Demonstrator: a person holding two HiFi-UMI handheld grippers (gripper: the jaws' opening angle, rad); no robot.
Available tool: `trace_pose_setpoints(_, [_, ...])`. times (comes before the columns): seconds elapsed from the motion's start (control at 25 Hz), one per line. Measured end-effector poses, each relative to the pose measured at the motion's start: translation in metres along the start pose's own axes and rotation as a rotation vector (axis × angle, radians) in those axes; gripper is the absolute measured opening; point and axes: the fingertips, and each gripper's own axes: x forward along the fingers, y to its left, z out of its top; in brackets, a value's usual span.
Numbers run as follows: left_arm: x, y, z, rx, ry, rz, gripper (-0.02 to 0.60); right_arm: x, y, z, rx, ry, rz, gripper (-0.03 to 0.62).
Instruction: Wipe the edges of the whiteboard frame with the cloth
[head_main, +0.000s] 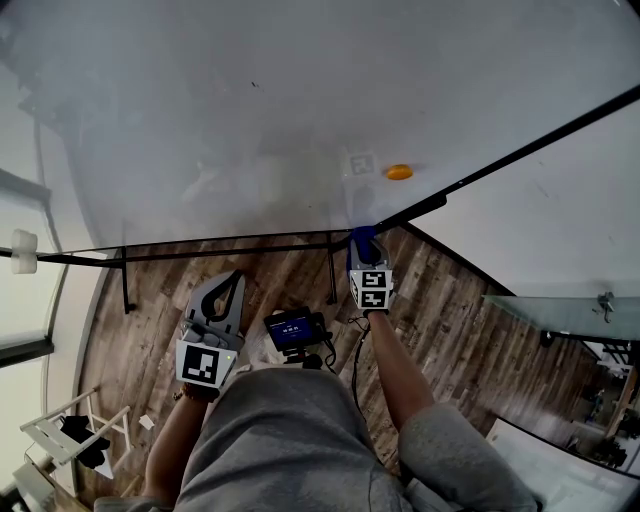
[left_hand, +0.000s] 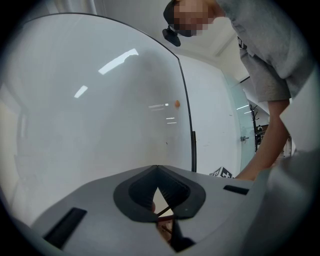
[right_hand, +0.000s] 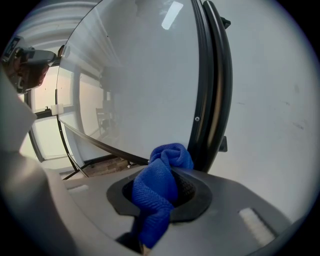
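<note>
The whiteboard (head_main: 250, 110) fills the upper head view, edged by a thin black frame (head_main: 200, 247). My right gripper (head_main: 363, 246) is shut on a bunched blue cloth (head_main: 363, 238), which is pressed at the frame's lower right corner. In the right gripper view the cloth (right_hand: 157, 190) bulges out between the jaws, touching the black frame (right_hand: 212, 90). My left gripper (head_main: 232, 282) hangs lower and to the left, away from the board and holding nothing. Its tips meet in the left gripper view (left_hand: 157, 171), where the board's frame (left_hand: 186, 100) curves past.
An orange magnet (head_main: 398, 172) sticks to the board near the corner. Black stand legs (head_main: 125, 285) drop from the frame onto the wooden floor (head_main: 450, 320). A small blue-screened device (head_main: 296, 330) sits at the person's waist. A white rack (head_main: 70, 435) stands at lower left.
</note>
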Motion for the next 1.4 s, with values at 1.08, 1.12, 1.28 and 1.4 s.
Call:
trace_pose_setpoints(1.08, [-0.009, 0.007, -0.004, -0.006, 0.01, 0.02, 0.008, 0.003, 0.027, 0.006, 0.006, -0.014, 0.12, 0.095])
trace_pose_setpoints(1.12, [-0.01, 0.008, -0.004, -0.006, 0.009, 0.021, 0.008, 0.003, 0.028, 0.007, 0.009, -0.014, 0.127, 0.095])
trace_pose_setpoints(1.28, [-0.014, 0.01, -0.006, -0.006, 0.008, 0.024, 0.008, 0.004, 0.033, 0.005, 0.006, -0.009, 0.143, 0.095])
trace_pose_setpoints(1.4, [-0.015, 0.012, -0.007, -0.009, 0.007, 0.028, 0.008, 0.006, 0.037, 0.007, -0.003, -0.008, 0.148, 0.095])
